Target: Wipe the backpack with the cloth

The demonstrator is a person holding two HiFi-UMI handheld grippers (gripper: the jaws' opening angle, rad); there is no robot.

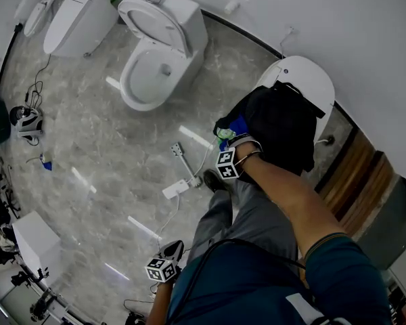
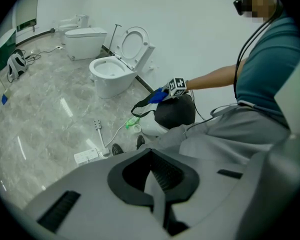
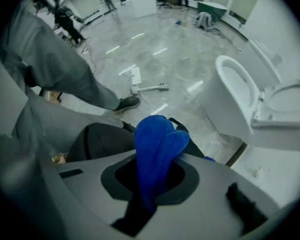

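Note:
A black backpack [image 1: 284, 124] lies on the closed lid of a white toilet [image 1: 310, 73]. My right gripper [image 1: 229, 141] is at the backpack's left edge, shut on a folded blue cloth [image 3: 157, 146] that sticks up from its jaws. In the right gripper view the backpack [image 3: 97, 139] shows just left of and under the cloth. From the left gripper view the backpack [image 2: 175, 111], the cloth [image 2: 157, 95] and the right gripper's marker cube [image 2: 178, 86] appear at a distance. My left gripper [image 1: 170, 252] hangs low beside the person's leg, with its jaws [image 2: 157, 184] shut on nothing.
An open toilet [image 1: 155, 66] and another closed one [image 1: 81, 19] stand to the left. A white power strip [image 1: 176, 188] with its cable lies on the marble floor. A green bottle [image 2: 132, 121] sits near the backpack's toilet base. Wooden panels [image 1: 355, 175] line the right wall.

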